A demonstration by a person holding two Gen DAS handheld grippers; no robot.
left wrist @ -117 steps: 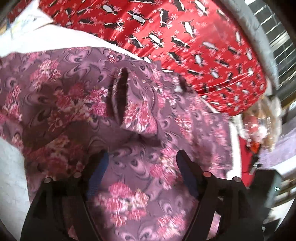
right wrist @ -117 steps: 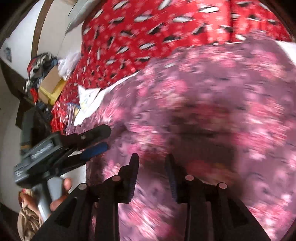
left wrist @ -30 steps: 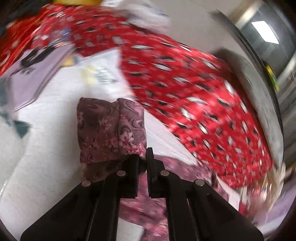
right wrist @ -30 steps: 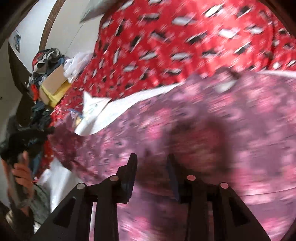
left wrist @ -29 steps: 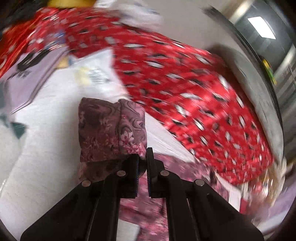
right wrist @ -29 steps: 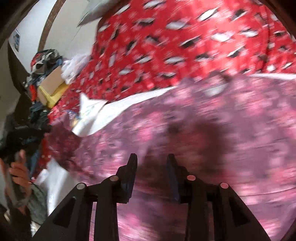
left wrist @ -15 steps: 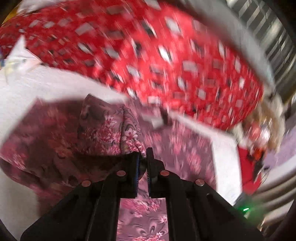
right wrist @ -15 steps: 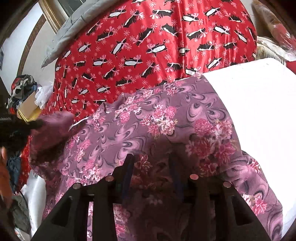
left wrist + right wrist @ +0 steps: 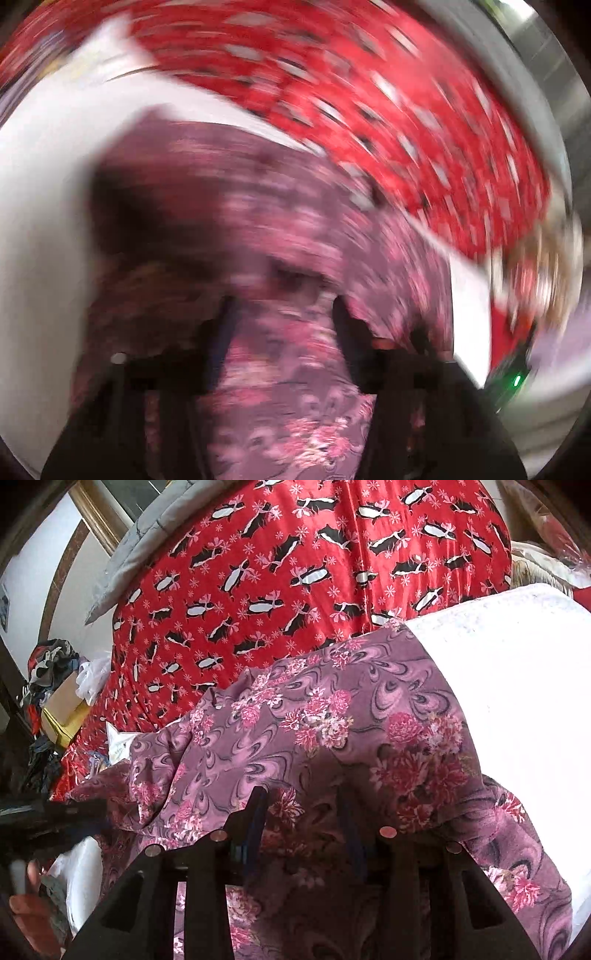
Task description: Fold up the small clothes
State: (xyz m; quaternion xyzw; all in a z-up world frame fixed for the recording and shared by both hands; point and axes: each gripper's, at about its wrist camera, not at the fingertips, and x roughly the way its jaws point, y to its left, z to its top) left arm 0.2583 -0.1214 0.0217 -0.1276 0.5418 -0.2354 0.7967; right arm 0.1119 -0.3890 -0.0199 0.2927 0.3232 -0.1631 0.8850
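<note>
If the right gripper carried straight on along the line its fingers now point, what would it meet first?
Most likely the purple floral garment: the right gripper points down at it with its jaws apart and the cloth right ahead of them. The red penguin-print fabric lies further back. Depth is hard to judge here.

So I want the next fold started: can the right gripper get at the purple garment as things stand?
Probably yes. The right gripper hangs just over the purple garment on the white surface, jaws parted, nothing between it and the cloth.
</note>
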